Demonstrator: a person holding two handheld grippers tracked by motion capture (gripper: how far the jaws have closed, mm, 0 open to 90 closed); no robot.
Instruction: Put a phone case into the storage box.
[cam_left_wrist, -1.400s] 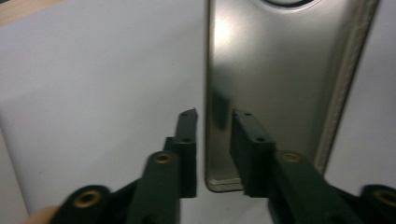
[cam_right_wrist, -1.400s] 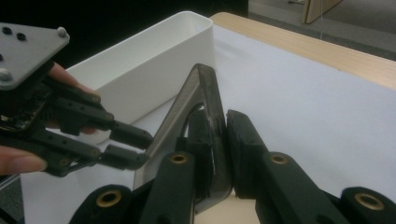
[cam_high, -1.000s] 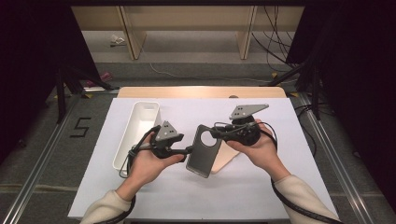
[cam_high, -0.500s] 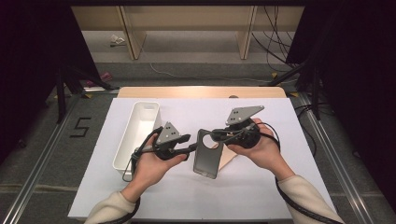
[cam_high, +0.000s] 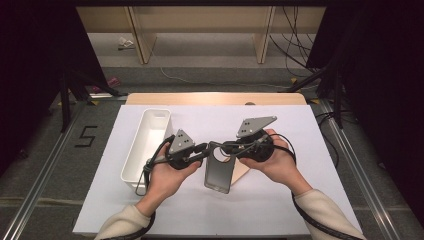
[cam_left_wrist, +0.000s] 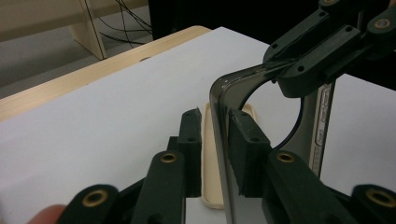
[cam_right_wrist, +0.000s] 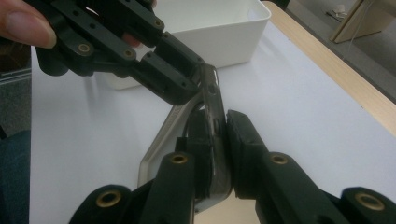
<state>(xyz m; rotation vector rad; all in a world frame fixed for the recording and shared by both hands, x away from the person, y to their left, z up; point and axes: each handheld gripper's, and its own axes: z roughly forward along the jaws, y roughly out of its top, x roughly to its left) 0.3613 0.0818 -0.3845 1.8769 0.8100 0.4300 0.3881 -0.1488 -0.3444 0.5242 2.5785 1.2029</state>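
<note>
Table with a white covering spans the high view, its pale wooden edge showing along the far side. White bin, a long rectangular tub, sits on the covering at the person's left, just beside the left hand. Beige slab, flat with rounded corners, lies on the covering near the middle, partly under the held thing. Phone case, dark, smoky and see-through with a round cutout near its top, is held off the covering between the two hands, above the slab, with its lower end toward the person. Right gripper clamps the case's top edge beside the cutout; in the right gripper view its pads press on either side of the thin wall. Left gripper meets the case at the opposite side of the top edge; its jaws have just been closing, and in the left gripper view they stand narrow, the case's side wall between them with one pad against it and a slim gap at the other.
</note>
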